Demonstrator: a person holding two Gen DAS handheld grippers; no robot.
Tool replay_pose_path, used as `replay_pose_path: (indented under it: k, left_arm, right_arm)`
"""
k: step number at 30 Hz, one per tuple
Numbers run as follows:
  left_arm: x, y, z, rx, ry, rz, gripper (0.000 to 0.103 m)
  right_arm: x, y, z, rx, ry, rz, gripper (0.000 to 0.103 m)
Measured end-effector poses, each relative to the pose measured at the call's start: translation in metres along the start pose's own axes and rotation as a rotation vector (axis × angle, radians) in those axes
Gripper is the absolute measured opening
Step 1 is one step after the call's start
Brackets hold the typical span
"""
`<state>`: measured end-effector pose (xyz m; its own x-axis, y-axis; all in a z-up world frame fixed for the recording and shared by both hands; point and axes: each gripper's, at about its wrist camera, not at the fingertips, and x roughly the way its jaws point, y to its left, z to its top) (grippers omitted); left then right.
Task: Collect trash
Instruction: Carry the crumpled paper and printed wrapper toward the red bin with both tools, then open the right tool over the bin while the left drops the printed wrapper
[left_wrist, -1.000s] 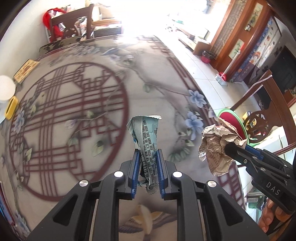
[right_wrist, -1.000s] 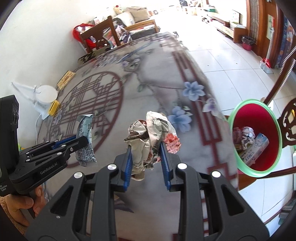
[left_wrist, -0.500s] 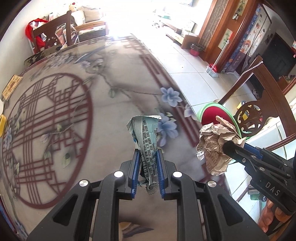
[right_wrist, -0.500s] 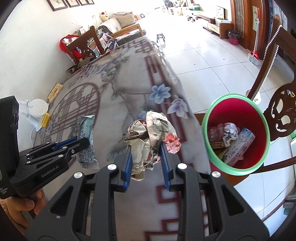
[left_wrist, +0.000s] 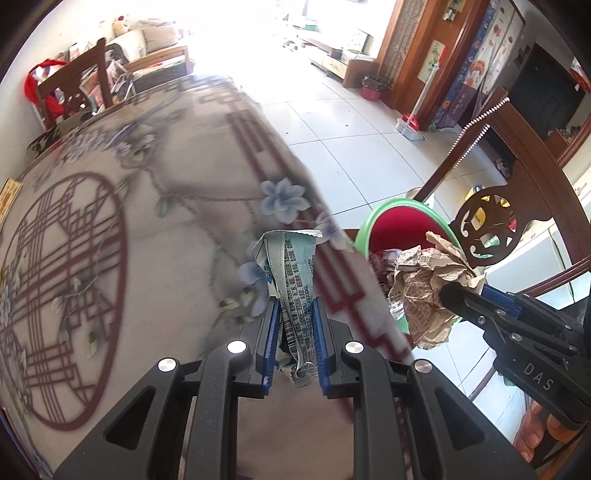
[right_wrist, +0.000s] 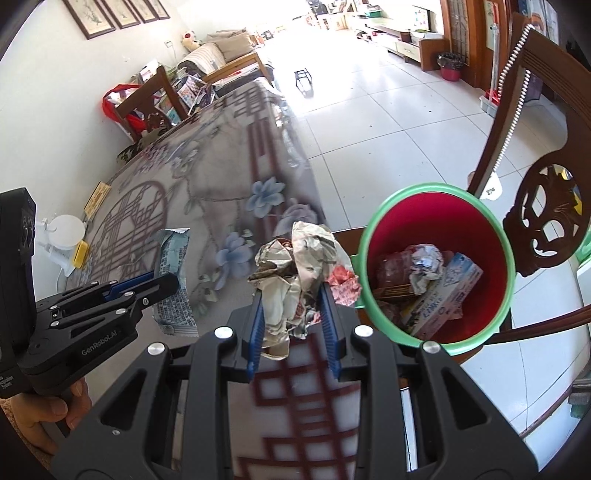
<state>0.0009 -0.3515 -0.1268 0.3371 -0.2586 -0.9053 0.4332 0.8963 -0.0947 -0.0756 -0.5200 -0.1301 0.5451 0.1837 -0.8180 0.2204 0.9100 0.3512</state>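
While clamped — crumpled paper wad (right_wrist: 299, 273), creased wrapper (left_wrist: 291, 273)

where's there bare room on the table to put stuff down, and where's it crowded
Most of the patterned table is bare, from the round lattice print across to the blue flowers by the floor-side edge. Clutter sits only along the wall side: a white round thing, a yellow block and a card. The bin beside the table already holds trash.

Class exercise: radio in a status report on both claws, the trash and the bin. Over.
Left claw shut on blue wrapper. Right claw shut on crumpled paper wad. Red bin beside table edge, part full, mouth unobstructed. Over.
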Motion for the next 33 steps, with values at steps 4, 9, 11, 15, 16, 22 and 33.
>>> replay_pose_path:
  k: [4,9,11,15,16,22,33]
  left_arm:
    - [0.014,-0.014,0.007,-0.022,0.033,-0.046,0.016]
    - [0.025,-0.039,0.016,0.044,0.037,-0.039,0.016]
    - [0.025,-0.050,0.024,0.067,0.017,-0.042,0.016]
    - [0.024,-0.078,0.045,0.116,-0.005,-0.085,0.016]
    - [0.024,-0.085,0.049,0.130,-0.011,-0.096,0.016]
    - [0.036,-0.125,0.070,0.202,-0.004,-0.157,0.016]
    - [0.056,-0.164,0.088,0.270,0.013,-0.204,0.016]
  right_arm:
    - [-0.002,-0.019,0.003,0.024,-0.006,-0.019,0.028]
    - [-0.005,-0.050,0.010,0.049,-0.019,-0.072,0.028]
    - [-0.005,-0.065,0.014,0.064,-0.025,-0.100,0.028]
    - [-0.003,-0.088,0.023,0.085,-0.035,-0.141,0.028]
    - [-0.002,-0.094,0.026,0.089,-0.037,-0.151,0.028]
    - [0.002,-0.122,0.036,0.119,-0.059,-0.202,0.030]
    - [-0.024,-0.156,0.031,0.208,-0.134,-0.255,0.055]
